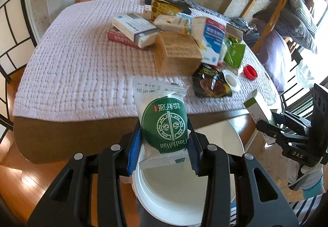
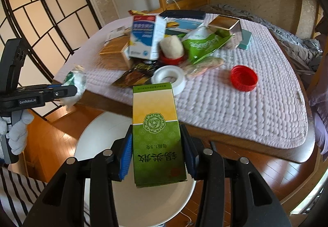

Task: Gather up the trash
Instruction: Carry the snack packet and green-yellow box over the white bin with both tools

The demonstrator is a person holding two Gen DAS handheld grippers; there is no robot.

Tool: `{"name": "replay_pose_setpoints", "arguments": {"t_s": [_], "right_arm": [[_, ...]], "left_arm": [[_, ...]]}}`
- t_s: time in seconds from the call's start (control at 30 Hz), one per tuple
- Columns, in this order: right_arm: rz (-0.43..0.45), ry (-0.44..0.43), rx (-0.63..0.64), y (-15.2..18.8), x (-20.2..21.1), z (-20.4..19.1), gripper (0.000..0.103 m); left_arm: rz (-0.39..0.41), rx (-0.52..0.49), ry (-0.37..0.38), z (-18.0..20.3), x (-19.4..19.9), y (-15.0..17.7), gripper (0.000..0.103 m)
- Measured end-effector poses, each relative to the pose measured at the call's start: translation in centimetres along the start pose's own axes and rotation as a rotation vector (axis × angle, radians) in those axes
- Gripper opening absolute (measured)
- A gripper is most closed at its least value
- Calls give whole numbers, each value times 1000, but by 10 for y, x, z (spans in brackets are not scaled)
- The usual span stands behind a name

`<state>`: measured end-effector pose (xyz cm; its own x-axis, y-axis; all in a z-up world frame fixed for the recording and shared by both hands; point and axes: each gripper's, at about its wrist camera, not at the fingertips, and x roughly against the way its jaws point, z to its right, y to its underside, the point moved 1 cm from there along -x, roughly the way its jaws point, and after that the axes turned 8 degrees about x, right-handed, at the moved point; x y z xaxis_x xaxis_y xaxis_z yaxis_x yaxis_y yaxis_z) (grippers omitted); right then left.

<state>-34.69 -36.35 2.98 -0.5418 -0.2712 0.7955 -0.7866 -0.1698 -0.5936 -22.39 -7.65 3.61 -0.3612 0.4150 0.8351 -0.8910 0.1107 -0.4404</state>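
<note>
My left gripper (image 1: 164, 134) is shut on a white snack packet with a round green label (image 1: 164, 120). It hangs over the open white bin (image 1: 141, 194) on the floor. My right gripper (image 2: 156, 139) is shut on a tall green and yellow carton (image 2: 154, 108), also above the white bin (image 2: 180, 196). In the left wrist view the right gripper (image 1: 266, 122) shows at the right edge with the carton (image 1: 256, 108). In the right wrist view the left gripper (image 2: 71, 89) shows at the left with its packet (image 2: 74, 83).
A table with a white quilted cloth (image 1: 71, 67) stands just beyond the bin. It carries a pile of boxes (image 1: 176, 52), a dark wrapper (image 1: 211, 83), a white ring (image 2: 169, 78), a red cap (image 2: 244, 77) and a green bag (image 2: 203, 46). A folding screen (image 2: 51, 22) stands left.
</note>
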Motion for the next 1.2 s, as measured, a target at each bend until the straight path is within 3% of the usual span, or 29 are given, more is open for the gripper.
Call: {"name": "replay_pose_setpoints", "arguments": {"t_s": [0.73,1.2], "right_arm": [[-72,-40,-2,33,-13,-30,43],[-145,25,-14,45,-42,-33,43]], "left_arm": [[-104,-75,18,27,-22,46,42],[-148,-124,-15,43,-49,56,42]]}}
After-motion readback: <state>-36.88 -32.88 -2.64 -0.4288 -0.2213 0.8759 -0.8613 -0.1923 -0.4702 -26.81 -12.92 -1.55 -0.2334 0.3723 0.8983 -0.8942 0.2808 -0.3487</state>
